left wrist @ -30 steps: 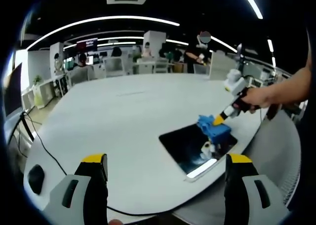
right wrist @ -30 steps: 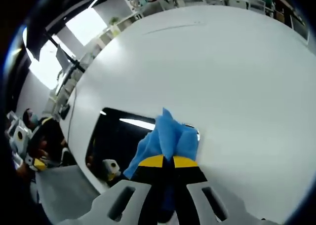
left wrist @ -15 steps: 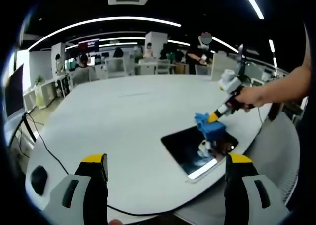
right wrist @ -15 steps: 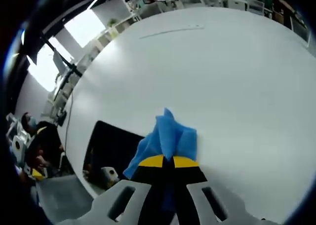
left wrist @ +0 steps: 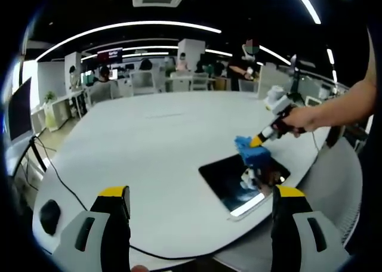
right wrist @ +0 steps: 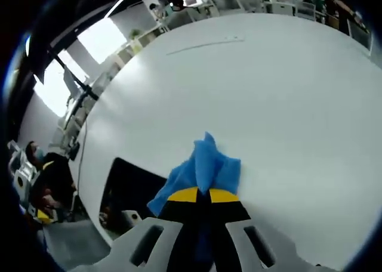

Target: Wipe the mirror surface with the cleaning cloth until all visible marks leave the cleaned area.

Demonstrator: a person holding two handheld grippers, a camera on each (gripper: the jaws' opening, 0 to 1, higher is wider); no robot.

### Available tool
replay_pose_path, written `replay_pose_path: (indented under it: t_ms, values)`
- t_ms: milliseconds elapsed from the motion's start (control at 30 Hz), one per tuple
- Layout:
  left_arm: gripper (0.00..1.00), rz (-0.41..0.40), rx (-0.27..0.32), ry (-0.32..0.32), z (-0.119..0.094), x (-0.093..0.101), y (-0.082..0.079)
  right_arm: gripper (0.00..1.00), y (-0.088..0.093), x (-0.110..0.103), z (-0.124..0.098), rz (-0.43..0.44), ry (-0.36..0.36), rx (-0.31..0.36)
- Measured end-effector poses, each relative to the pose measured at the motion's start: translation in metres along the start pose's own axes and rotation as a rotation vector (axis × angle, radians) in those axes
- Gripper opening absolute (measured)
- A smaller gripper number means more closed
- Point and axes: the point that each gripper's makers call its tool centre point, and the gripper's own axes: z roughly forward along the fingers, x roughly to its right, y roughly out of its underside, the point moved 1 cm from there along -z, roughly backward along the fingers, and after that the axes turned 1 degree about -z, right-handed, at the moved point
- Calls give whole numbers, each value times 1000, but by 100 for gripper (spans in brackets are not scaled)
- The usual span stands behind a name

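Since a second ago the right gripper has dragged the blue cleaning cloth further across, so in the right gripper view the cloth now sits past the mirror's far edge, mostly over the bare white table, and less of the dark glass shows than before. Its yellow-tipped jaws are clamped tight together on the cloth, which bunches up and pokes out ahead of them.

Over in the left gripper view, nearest the camera, the left gripper just hangs above the table edge with its jaws spread wide and nothing between them. A black cable runs along the table to the left of it, and a dark rounded thing lies near the edge; can't tell what it is.

A bit further out the mirror lies flat near the table's right edge, dark, with some reflections on it. The cloth rests at its far corner, touching it, pinched by the right gripper, which a hand holds from the right.

Way in the back there's an office with desks, chairs, a few people and long ceiling lights.
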Motion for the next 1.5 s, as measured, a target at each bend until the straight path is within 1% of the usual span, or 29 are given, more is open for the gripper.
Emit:
replay_pose_path:
  t_ms: [33, 133, 233, 367, 433, 467, 600, 767, 967, 1067, 1200, 1300, 1500]
  values:
    - [100, -1, 2, -1, 0, 0, 0, 0, -1, 1, 2, -16, 8, 5]
    - [100, -3, 1, -5, -2, 0, 1, 0, -2, 1, 3, -5, 11, 1]
    - [100, -6, 5, -10, -4, 0, 1, 0, -2, 1, 2, -26, 13, 2]
    - [100, -9, 1, -15, -6, -1, 3, 0, -2, 0, 1, -23, 10, 7]
    - [100, -8, 0, -17, -6, -1, 3, 0, -4, -3, -2, -62, -3, 41]
    - [100, -8, 3, -18, -7, -2, 2, 0, -4, -4, -6, -66, 0, 49]
    - [100, -10, 5, -24, -8, -2, 1, 0, -3, -8, -19, -54, -36, 58]
    - [100, -4, -1, -17, -6, 2, 2, 1, -5, -3, -37, -36, -51, 75]
    - [100, 2, -1, -6, -2, 8, -2, 1, -3, 14, -56, -12, -45, 89]
    - [100, 5, 1, 0, 0, 10, -4, 1, 2, 28, -66, 12, -38, 88]
    - [100, 8, 0, 7, 3, 12, -4, 1, 8, 49, -81, 44, -8, 96]
    - [100, 9, -1, 14, 5, 12, -2, 1, 12, 61, -88, 60, 5, 95]
    - [100, 10, -1, 18, 7, 14, -2, 1, 16, 75, -94, 61, 27, 89]
